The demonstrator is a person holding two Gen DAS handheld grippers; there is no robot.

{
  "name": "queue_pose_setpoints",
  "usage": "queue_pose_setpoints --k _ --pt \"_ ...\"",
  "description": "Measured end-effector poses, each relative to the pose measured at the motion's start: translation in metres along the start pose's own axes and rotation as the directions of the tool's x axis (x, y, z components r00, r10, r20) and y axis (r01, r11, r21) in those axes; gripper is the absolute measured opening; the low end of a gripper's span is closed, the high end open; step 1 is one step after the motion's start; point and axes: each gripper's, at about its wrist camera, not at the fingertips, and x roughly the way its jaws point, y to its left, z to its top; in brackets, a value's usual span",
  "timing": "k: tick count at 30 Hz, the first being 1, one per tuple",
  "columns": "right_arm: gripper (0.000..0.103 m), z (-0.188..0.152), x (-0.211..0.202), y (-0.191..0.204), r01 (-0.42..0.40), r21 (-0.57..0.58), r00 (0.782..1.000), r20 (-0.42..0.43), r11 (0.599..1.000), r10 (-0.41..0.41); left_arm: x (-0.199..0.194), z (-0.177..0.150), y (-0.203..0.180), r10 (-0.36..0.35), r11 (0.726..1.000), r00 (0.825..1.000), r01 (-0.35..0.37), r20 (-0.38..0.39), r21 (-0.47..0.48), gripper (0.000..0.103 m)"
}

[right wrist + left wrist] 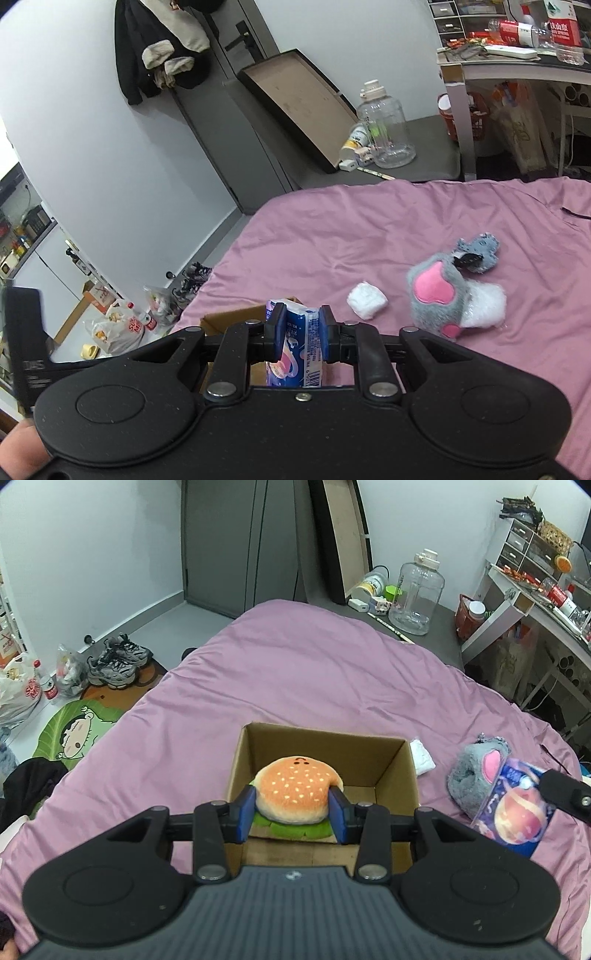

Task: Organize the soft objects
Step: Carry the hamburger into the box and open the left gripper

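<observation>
My left gripper (292, 805) is shut on a plush hamburger (295, 790) with an orange bun and green lettuce, held over the open cardboard box (325, 738) on the purple bed. My right gripper (301, 332) is shut on a blue tissue pack (301, 343) with a pink planet print; it also shows in the left wrist view (513, 812), to the right of the box. A grey plush paw with pink pads (439, 295) lies on the bed, also in the left wrist view (476, 775). A small white folded cloth (366, 300) lies beside it, by the box's right corner (421, 760).
The purple bedsheet (314, 672) covers the bed. A clear water jug (415, 590) and small items stand on a grey stand past the bed. A cluttered desk (546, 590) is at right. Shoes (118, 661), bags and a floor mat (74, 734) lie at left.
</observation>
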Motion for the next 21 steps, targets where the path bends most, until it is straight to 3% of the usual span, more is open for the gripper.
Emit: queue_pose_setpoints --k 15,21 --pt "0.018 0.000 0.038 0.022 -0.010 -0.021 1.000 -0.013 1.000 0.010 0.052 0.012 0.010 -0.039 0.999 0.997 0.038 -0.068 -0.018 0.044" --pt "0.018 -0.002 0.054 0.030 -0.018 -0.018 0.999 -0.043 1.000 0.017 0.045 0.019 0.013 -0.054 0.999 0.997 0.054 -0.052 -0.002 0.061"
